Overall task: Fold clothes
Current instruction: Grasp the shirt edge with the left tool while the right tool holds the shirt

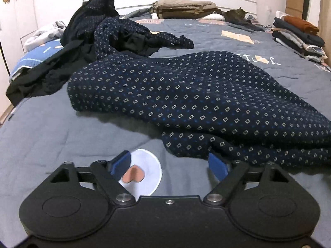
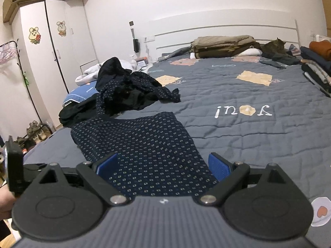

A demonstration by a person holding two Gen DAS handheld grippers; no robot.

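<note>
A dark navy garment (image 1: 186, 95) with a small diamond pattern lies spread on the grey quilted bed cover (image 1: 51, 128), its near edge rumpled close to both grippers. One long part of it runs back to the left, where it meets a heap of black and patterned clothes (image 1: 86, 41) at the side of the bed.

The left gripper (image 1: 169, 165) hangs low over the bed cover with its 2 blue pads (image 1: 121, 163) apart. Nothing is between them; only the cover and a white round patch with a pink heart (image 1: 144, 171) show in the gap. The right pad is just beside the hem of the garment, and I cannot tell if it touches the cloth.

The right gripper (image 2: 165, 165) also has its 2 blue pads (image 2: 219, 166) wide apart. The near end of the patterned garment (image 2: 144, 144) lies in the gap between them, but the pads do not press on it. At the left edge of this view a part of the other gripper and a bit of a hand (image 2: 5, 202) are seen.

At the head of the bed there is a stack of folded beige and brown bedding (image 1: 184, 8), and a tabby cat (image 1: 238, 14) rests beside it. A pile of folded clothes (image 1: 298, 35) stands at the right edge of the bed. A white wardrobe (image 2: 51, 51) with cartoon stickers stands by the wall on the left.
</note>
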